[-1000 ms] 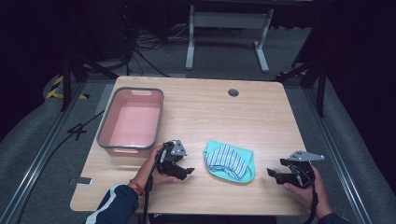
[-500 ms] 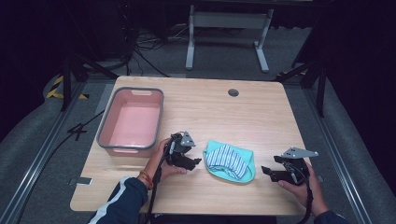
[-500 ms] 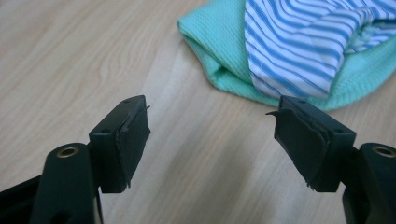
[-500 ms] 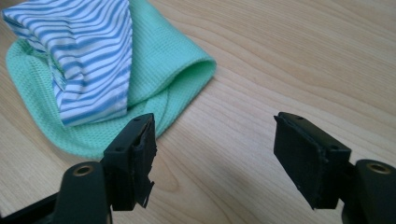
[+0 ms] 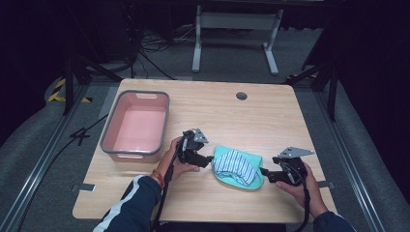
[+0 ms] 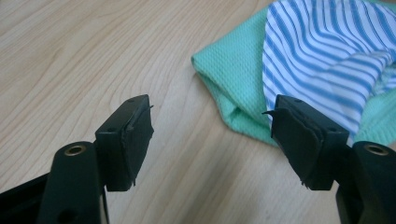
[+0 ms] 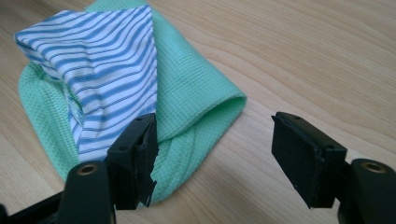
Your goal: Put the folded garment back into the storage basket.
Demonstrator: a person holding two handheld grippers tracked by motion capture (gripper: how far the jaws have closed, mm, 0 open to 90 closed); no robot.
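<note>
Wooden table (image 5: 290,121), pink bin (image 5: 137,126) beyond left gripper (image 5: 202,159). Jaws spread, just been closing, nothing between, green cloth (image 6: 224,79) with striped cloth (image 6: 322,56) just ahead. Right gripper (image 5: 265,172) likewise spread, nothing pinched, facing the same cloths.

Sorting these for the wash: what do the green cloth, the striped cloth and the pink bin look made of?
Green cloth: looks like matte waffle-weave cotton or microfibre, with a fine grid texture. Striped cloth: smooth thin woven fabric, creased, shirt-like. Pink bin: seems moulded plastic with a grey rim and slight sheen.
</note>
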